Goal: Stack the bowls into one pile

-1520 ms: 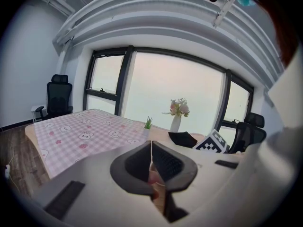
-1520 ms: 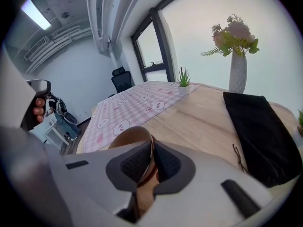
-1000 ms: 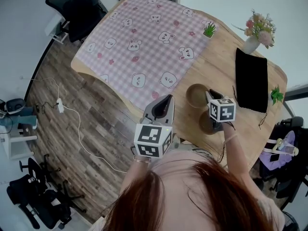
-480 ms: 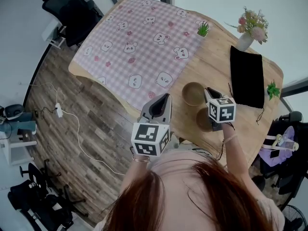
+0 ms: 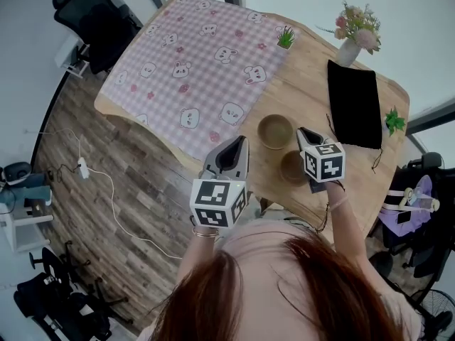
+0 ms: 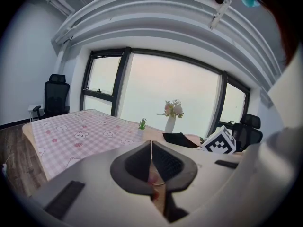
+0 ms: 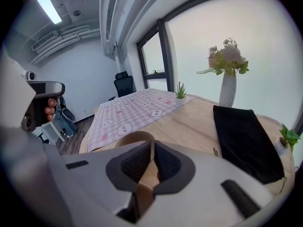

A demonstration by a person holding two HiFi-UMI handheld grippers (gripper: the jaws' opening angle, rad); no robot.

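A: fingers?
B: closed on both. left gripper (image 6: 151, 144) holds nothing, right gripper (image 7: 151, 143) the same.
A: bowls?
B: both on the tabletop (image 5: 307, 84), close together, unstacked. near bowl (image 5: 291, 166) sits just beside the right gripper, far bowl (image 5: 275, 131) near the checked cloth (image 5: 199, 62).

Wood-plank floor (image 5: 153, 190), black office chair (image 5: 96, 16)
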